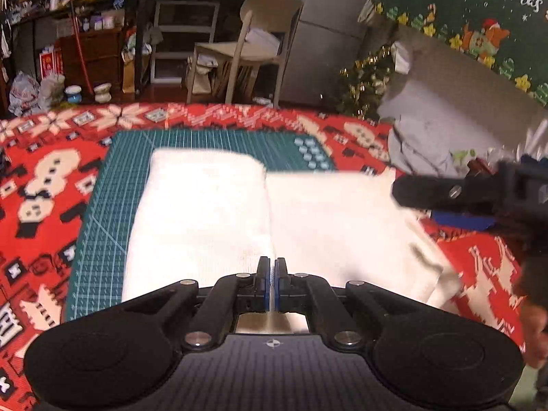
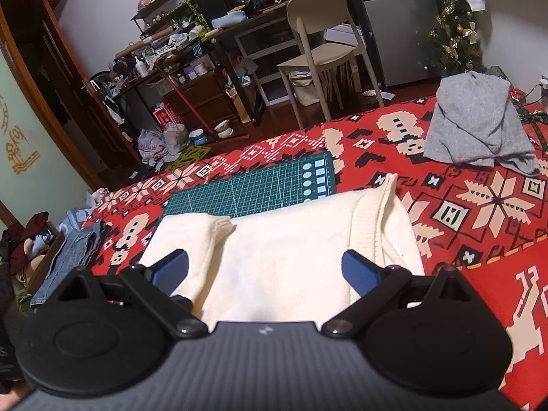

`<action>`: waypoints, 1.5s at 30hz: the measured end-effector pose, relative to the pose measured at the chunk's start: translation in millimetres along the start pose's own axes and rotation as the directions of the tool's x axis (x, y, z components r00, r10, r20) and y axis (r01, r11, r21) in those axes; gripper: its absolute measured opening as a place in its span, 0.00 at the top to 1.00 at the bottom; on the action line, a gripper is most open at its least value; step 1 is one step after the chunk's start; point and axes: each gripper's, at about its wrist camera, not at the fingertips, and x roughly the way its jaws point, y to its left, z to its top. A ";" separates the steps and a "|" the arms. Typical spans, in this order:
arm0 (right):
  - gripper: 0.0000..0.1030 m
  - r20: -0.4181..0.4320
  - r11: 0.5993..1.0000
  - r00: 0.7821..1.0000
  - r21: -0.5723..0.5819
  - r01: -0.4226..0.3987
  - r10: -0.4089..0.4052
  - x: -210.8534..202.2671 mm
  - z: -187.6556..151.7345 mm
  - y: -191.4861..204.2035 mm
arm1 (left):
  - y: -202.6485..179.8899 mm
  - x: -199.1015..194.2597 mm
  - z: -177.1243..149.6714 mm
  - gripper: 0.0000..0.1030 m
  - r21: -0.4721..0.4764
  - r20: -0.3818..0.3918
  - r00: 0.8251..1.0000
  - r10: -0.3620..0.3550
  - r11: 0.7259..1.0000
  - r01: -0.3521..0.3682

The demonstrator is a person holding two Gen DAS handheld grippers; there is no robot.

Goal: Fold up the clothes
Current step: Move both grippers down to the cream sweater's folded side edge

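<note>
Cream-white knitted sweater [image 1: 239,219] spread across centre frame in the left wrist view, partly folded, a doubled panel at left with its long edge running down the middle towards the lower centre. Under it a dark green gridded cutting mat [image 1: 113,185], bare along the left side and top; beneath that a red patterned Christmas cloth [image 1: 44,171], uncovered on the left and lower right. Left gripper [image 1: 273,267] at lower centre, jaws pressed together, a thin sliver of white showing between the blue pads; whether that is pinched fabric, cannot tell. Right gripper [image 1: 404,190] entering from the right edge over the sweater's far right corner, jaws not readable from there. In the right wrist view, right gripper [image 2: 265,270] at lower centre with jaws spread wide, blue pads [image 2: 359,274] at either side of the sweater's near part, nothing gripped; the sweater [image 2: 284,246] filling centre frame, ribbed edge curving at the upper right, rolled sleeve end at upper left. Open red cloth wide at right. Crumpled grey garment [image 2: 479,126] at upper right, well apart from the sweater. Folded blue denim [image 2: 72,257] at the left edge of the cloth, near the mat.
</note>
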 end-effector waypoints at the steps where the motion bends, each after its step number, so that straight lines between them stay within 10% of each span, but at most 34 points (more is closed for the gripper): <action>1: 0.05 -0.001 1.000 1.000 -0.003 -0.001 0.001 -0.5 -0.5 0.5 | 2.6 2.0 -1.7 0.98 -0.011 -0.007 1.000 -0.005 1.000 0.005; 16: 0.04 0.004 0.999 1.000 0.041 -0.009 0.009 -11.7 -2.1 -17.1 | -14.5 -23.5 -3.6 0.88 -0.008 0.038 0.999 -0.027 1.000 0.028; 33: 0.05 -0.025 0.988 0.992 0.102 -0.120 0.123 -1.4 -4.6 -3.6 | 75.0 -83.1 14.0 0.85 -0.156 0.076 0.980 0.183 0.973 -0.169; 40: 0.38 -0.119 0.948 0.957 0.217 -0.233 0.263 37.5 -16.4 19.6 | 103.0 -61.9 3.8 0.85 -0.220 -0.009 0.993 0.114 0.969 -0.113; 45: 0.43 -0.213 0.931 0.929 0.279 -0.238 0.301 63.0 -35.5 34.8 | 99.5 -49.7 -2.1 0.87 -0.208 -0.052 0.996 0.075 0.975 -0.084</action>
